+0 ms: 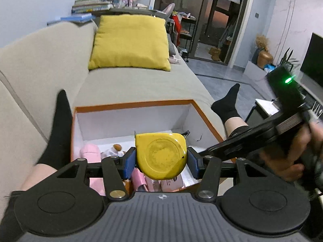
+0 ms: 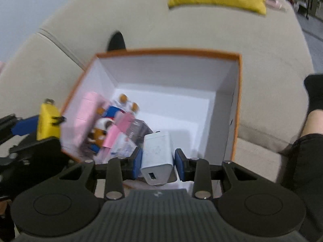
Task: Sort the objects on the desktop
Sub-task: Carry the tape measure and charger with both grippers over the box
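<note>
1. Your left gripper (image 1: pixel 161 159) clamps a yellow tape measure (image 1: pixel 160 155) w/ both blue pads, held over the near edge of the orange-rimmed box (image 1: pixel 133 103) on the sofa (image 1: pixel 141 84).
2. Pink items and a small toy (image 2: pixel 101 129) already lie in the box; rest of floor bare.
3. Your right gripper (image 2: pixel 157 164) grips a white charger (image 2: pixel 157 158) above the box's near side; neither item dropped yet.
4. Box contents blurred, partly hidden behind both grippers; can't tell what's left outside.

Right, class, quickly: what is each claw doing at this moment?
Left claw: closed on the yellow tape measure.
Right claw: closed on the white charger.
</note>
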### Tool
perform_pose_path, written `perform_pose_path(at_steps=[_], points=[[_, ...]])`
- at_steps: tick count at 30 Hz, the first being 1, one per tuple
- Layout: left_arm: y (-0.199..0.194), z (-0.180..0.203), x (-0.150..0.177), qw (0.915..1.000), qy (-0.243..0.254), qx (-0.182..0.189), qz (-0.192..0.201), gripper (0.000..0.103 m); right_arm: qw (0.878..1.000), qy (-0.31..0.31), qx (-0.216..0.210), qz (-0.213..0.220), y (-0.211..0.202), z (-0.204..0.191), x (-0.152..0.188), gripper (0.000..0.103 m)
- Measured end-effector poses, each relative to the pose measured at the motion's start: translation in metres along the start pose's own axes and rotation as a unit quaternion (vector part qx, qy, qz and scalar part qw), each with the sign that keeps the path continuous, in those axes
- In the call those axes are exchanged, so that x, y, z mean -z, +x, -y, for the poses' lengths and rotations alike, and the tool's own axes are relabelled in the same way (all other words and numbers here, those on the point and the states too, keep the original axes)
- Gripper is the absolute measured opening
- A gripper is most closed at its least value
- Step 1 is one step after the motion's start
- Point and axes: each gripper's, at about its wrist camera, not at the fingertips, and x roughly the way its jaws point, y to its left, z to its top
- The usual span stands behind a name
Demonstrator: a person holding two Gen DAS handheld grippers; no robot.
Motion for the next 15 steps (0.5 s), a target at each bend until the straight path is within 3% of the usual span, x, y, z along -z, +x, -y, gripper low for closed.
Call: perform_pose_path(at_steps=[6,15], points=[[0.02,-0.014,0.0,0.9998,-0.004,-0.015,-0.015,0.061,0.999,0.012,0.006,-0.051,0.043,0.007,-0.006,0.037],[0.032,-0.028,0.002,0.9996,-0.016,-0.013,-0.02,0.061,0.994,0.047,-0.022,-0.1,0.063,0.014,-0.005,0.037]])
